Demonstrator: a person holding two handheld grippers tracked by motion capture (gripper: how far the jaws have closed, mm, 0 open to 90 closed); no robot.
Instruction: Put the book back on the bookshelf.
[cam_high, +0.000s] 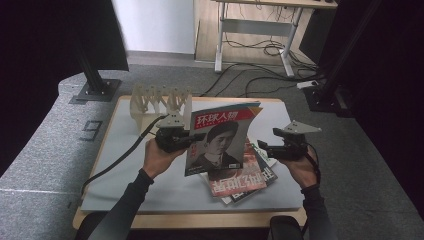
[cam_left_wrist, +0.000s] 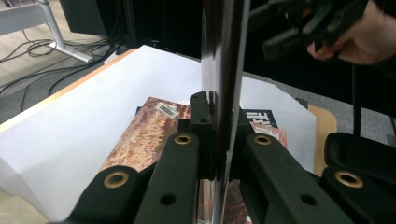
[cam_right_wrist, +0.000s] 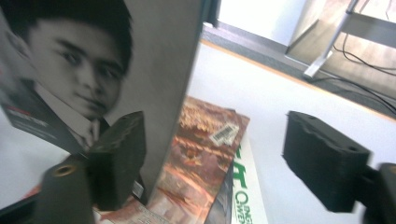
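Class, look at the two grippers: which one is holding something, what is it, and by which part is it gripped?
The left gripper clamps the upright magazine at its left edge, on the spine side. The right gripper is open and holds nothing.

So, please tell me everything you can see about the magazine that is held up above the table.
The magazine is thin and glossy, with a grey cover showing a portrait in a dark suit and a red title band with white characters. It stands upright above the pile of magazines. The left gripper pinches its left edge; its top right corner curls. The right gripper is open beside it, apart.
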